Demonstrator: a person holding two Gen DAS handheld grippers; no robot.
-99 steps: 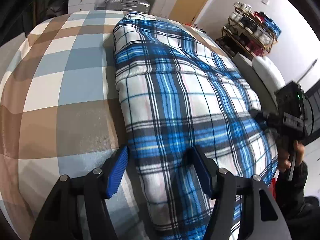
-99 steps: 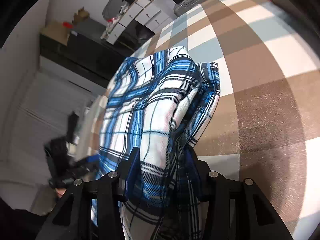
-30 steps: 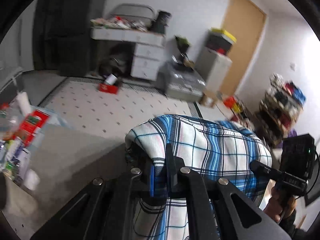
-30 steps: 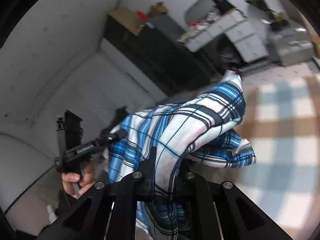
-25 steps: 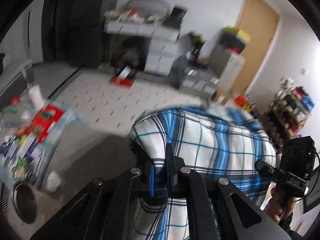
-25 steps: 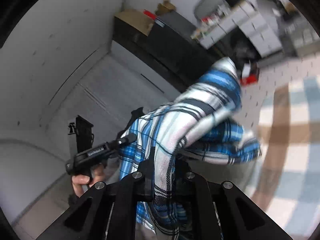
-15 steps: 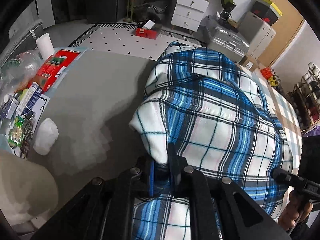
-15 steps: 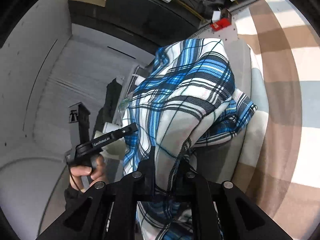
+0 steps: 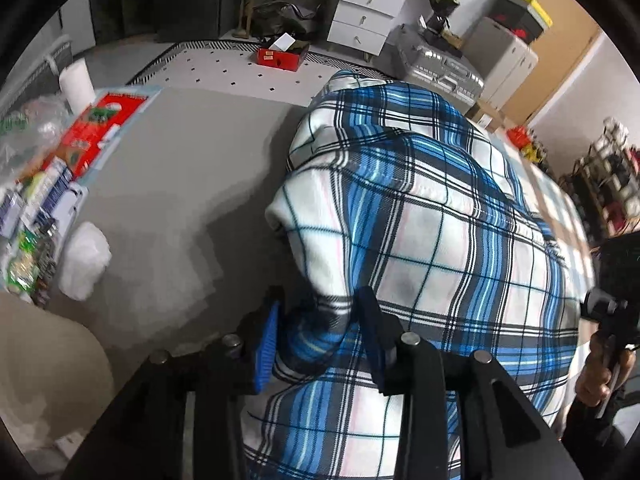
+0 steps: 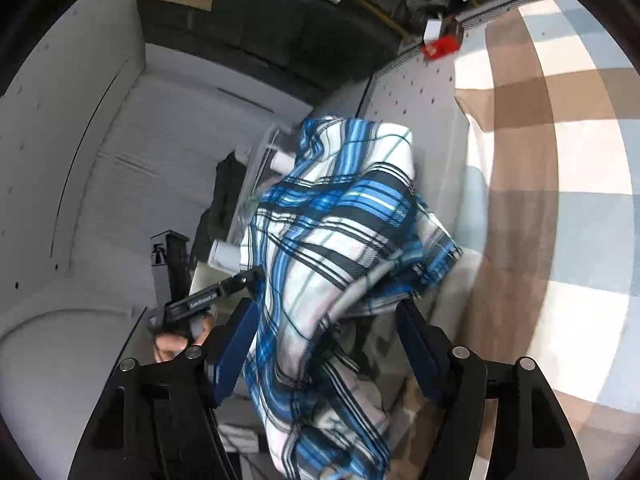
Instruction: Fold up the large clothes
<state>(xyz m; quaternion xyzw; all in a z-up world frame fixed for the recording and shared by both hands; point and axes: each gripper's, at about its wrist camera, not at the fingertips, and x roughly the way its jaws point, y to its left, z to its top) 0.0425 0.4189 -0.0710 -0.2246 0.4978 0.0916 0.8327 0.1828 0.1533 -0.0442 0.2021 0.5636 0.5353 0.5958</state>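
Your left gripper [image 9: 318, 334] had just been opening, its blue pads apart with a loose fold of the plaid shirt [image 9: 440, 240] between them, no longer pinched. Your right gripper [image 10: 324, 356] had spread wider, cloth hanging free between its jaws. A second before, both clamped the folded shirt in the air; now it lay on the grey surface [image 9: 180, 184], toward twelve o'clock from the left jaws. The fold looked delivered, needing only your withdrawal.

The plaid shirt [image 9: 440, 240] runs off the lower edge in both views. It hides the surface beneath. The shoe rack [image 9: 608, 184] is blurred.
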